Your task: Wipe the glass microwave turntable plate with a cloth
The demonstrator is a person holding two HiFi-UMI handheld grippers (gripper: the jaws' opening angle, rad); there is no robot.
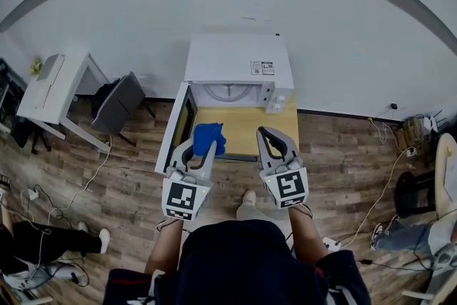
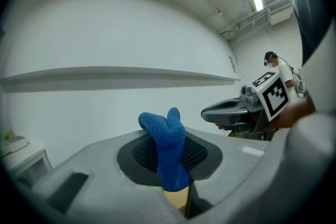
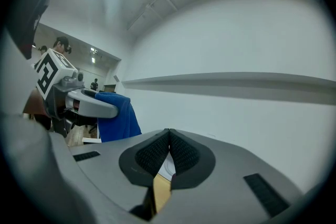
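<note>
Head view, lower centre: left gripper (image 1: 203, 151) is clamping a blue cloth (image 1: 209, 137), while right gripper (image 1: 266, 135) is riding empty, jaws pressed together. Glass turntable plate (image 1: 230, 91) is sitting inside the open microwave (image 1: 239, 57), upper centre, well apart from both. Judged advisable: leading with the cloth and pressing it flat on the glass.

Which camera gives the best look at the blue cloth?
The left gripper view: the blue cloth stands large and centred, pinched between the left gripper's jaws. The head view shows a small blue patch; the right gripper view shows it hanging at the left.
</note>
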